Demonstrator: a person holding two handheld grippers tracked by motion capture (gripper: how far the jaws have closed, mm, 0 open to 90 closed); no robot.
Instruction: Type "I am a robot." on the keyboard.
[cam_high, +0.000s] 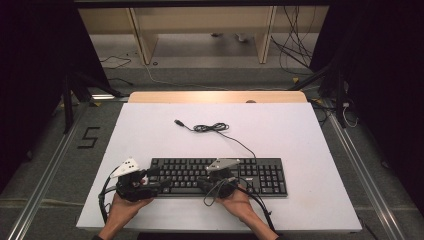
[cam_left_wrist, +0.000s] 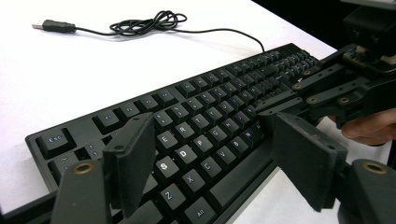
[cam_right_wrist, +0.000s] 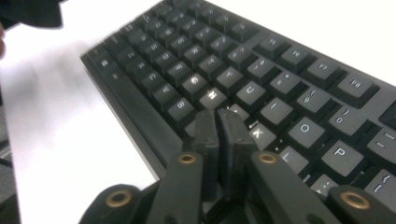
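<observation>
Centrally on the white table (cam_high: 150, 130) lies the black keyboard (cam_high: 260, 172), its cable (cam_high: 212, 128) coiled just behind it. Left gripper (cam_left_wrist: 212, 163) hovers wide-jawed above its left keys; right gripper (cam_right_wrist: 219, 126), jaws nearly together with nothing between them, tips onto its middle keys.

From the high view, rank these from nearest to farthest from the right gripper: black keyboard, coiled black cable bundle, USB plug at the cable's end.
1. The black keyboard: directly under the right gripper, at the table's near side.
2. The coiled black cable bundle: mid-table, beyond the keyboard.
3. The USB plug: just left of the bundle, slightly farther off.
</observation>
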